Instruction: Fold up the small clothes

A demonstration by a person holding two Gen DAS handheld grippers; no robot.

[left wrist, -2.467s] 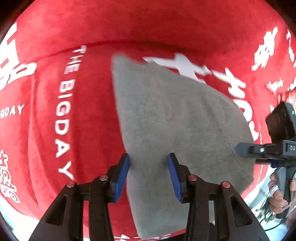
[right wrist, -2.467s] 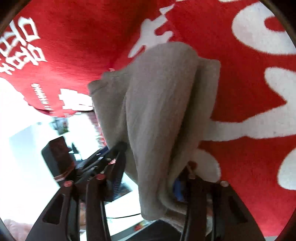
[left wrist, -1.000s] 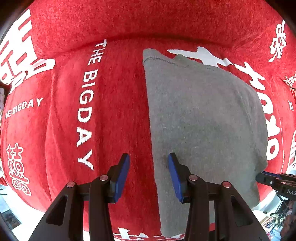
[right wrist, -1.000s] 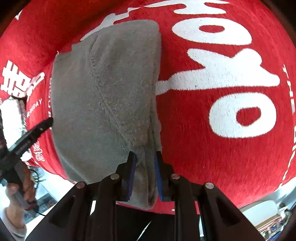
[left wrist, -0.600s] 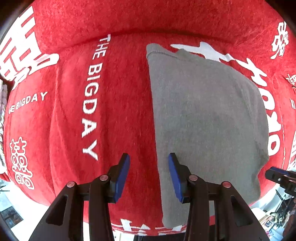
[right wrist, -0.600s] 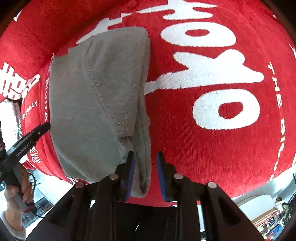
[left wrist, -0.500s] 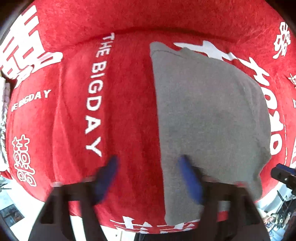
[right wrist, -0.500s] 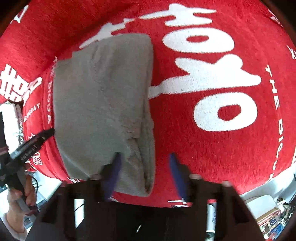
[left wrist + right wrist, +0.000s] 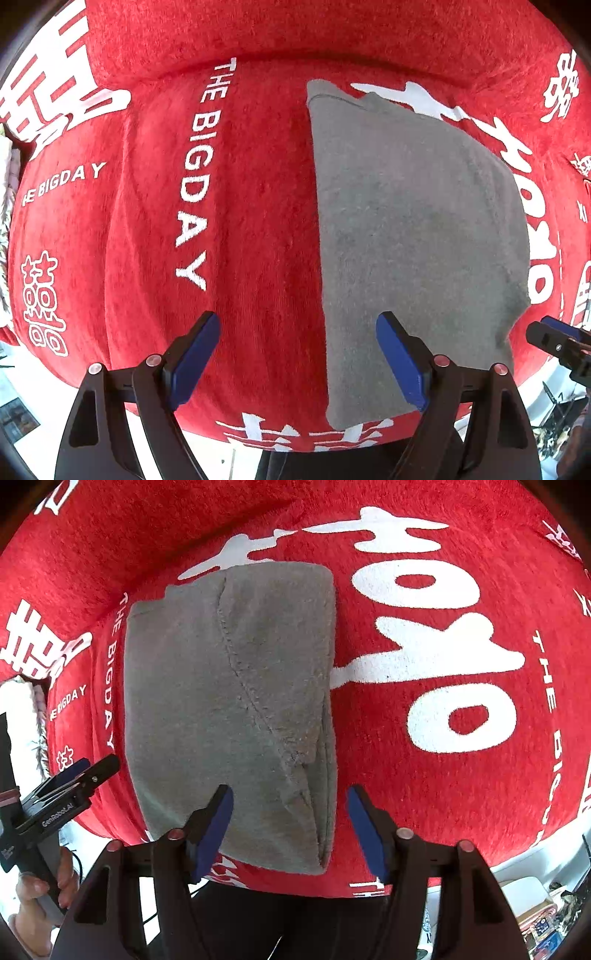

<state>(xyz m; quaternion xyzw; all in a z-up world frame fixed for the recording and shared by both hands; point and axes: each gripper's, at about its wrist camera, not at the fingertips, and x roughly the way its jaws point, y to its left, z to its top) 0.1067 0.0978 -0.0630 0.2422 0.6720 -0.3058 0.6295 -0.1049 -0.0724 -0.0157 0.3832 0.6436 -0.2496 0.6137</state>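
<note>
1. Two grippers hang above a red plush cloth-covered surface with white lettering (image 9: 258, 229), both pointing down at it.
2. On that surface lies a grey, soft knitted garment (image 9: 229, 701), folded into a thick oblong whose near end reaches the surface's near edge; a stitched seam runs aslant across its top layer.
3. The left gripper (image 9: 297, 354) is released and holds nothing; its jaws straddle the garment's left edge without touching it.
4. The right gripper (image 9: 290, 829) is letting go, its jaws opening, the garment's doubled right edge between the blue pads (image 9: 214, 827) but not pinched.
5. The step in hand looks like the release after a fold.
6. Next, judging by the oblong's length, the near end would need pinching at both corners and carrying toward the far edge, or the bundle setting aside.
</note>
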